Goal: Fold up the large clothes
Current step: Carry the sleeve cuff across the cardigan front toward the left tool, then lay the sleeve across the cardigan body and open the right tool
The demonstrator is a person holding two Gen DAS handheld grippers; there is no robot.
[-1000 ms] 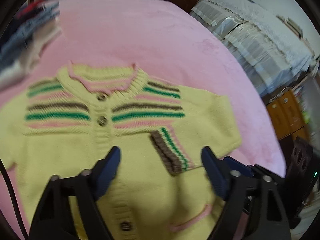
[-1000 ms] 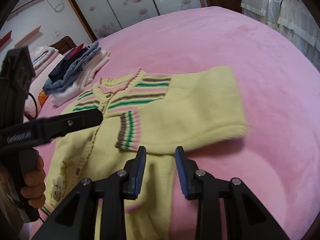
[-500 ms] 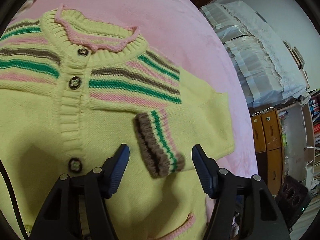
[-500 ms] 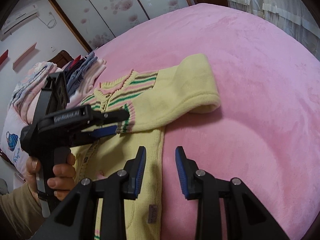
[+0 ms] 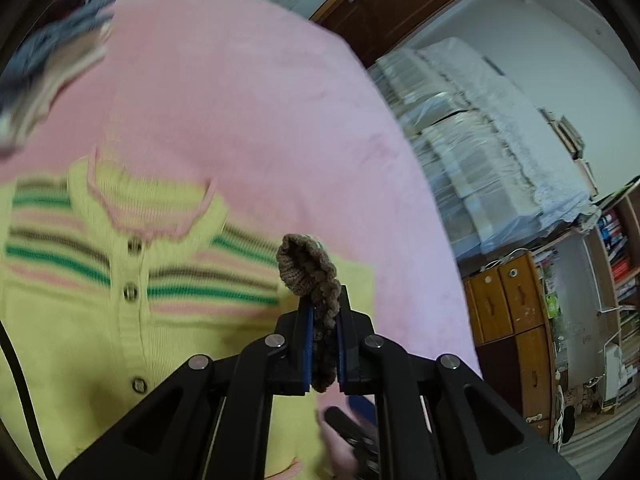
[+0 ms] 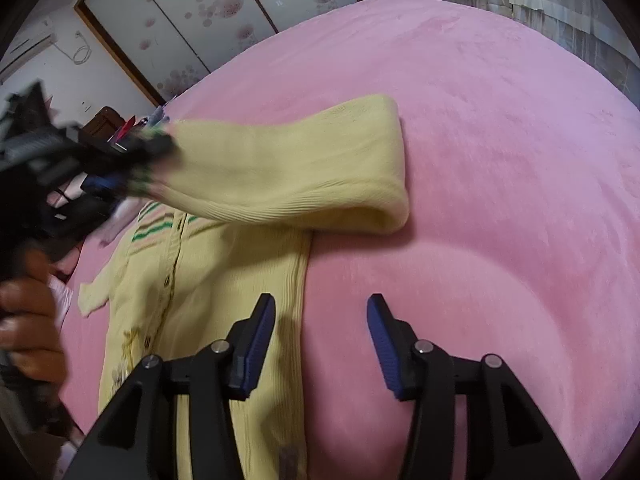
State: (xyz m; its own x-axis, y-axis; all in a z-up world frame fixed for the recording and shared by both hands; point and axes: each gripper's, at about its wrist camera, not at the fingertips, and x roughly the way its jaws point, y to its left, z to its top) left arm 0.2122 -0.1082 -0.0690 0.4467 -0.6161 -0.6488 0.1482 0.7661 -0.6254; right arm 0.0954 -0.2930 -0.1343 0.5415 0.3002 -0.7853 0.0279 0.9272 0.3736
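Holding the sleeve cuff [image 5: 310, 276] in my left gripper [image 5: 322, 350], I see the brown ribbed knit pinched tight between the blue pads [image 5: 307, 350], bunched and sticking up past the tips. From the right wrist view, the sleeve [image 6: 288, 176] is lifted off the cardigan [image 6: 208, 280] and stretches across above it, its folded end resting on the pink blanket [image 6: 500, 160] just past the cardigan's side edge. The cardigan lies flat on the blanket, buttoned front up, striped chest and collar [image 5: 148, 208] at its far end. My right gripper [image 6: 320, 336] hovers over the cardigan's side edge, its jaws opening with nothing pinched between them: one finger over the knit, the other over bare blanket. A heap of clothes [image 5: 48, 60] sits beyond the collar, well apart.
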